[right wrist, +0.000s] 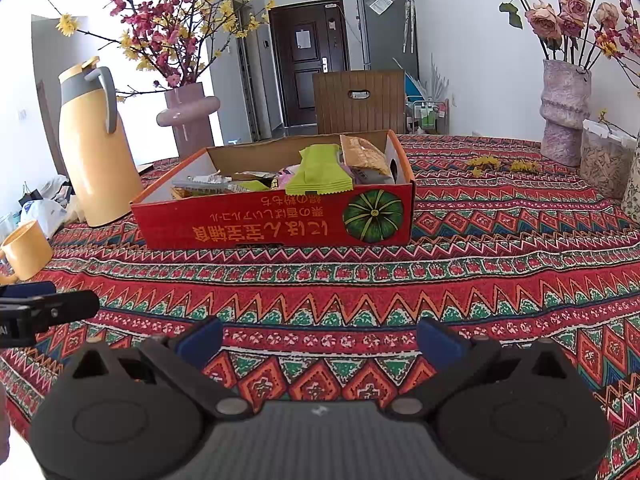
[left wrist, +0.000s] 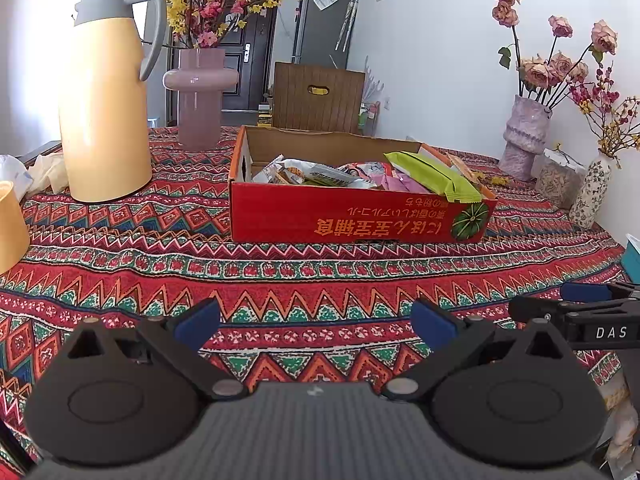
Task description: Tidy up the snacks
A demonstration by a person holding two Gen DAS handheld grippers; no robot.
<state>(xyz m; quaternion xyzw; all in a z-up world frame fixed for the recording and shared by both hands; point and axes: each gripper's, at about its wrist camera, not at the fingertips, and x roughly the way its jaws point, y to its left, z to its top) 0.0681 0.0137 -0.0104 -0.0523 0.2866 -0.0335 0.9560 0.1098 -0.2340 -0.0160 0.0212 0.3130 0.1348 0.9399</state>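
A red cardboard box (left wrist: pixel 340 216) (right wrist: pixel 248 222) with a green pumpkin picture stands in the middle of the patterned tablecloth. Several snack packets (left wrist: pixel 320 174) (right wrist: pixel 248 182) lie inside it. A lime-green packet (left wrist: pixel 436 176) (right wrist: pixel 320 172) leans over the front wall. My left gripper (left wrist: pixel 316 326) hovers low over the cloth, well short of the box, open with nothing between its blue pads. My right gripper (right wrist: pixel 318 340) does the same beside it, also open and empty. The right gripper's tip (left wrist: pixel 576 304) shows at the right edge of the left wrist view.
A yellow thermos jug (left wrist: pixel 106 92) (right wrist: pixel 96 144) and a pink vase (left wrist: pixel 198 96) (right wrist: pixel 188 116) with blossoms stand left of the box. A yellow mug (right wrist: pixel 26 250) sits at the left edge. Vases of dried roses (left wrist: pixel 524 136) (right wrist: pixel 564 112) line the right wall. A wooden chair back (left wrist: pixel 318 98) rises behind the table.
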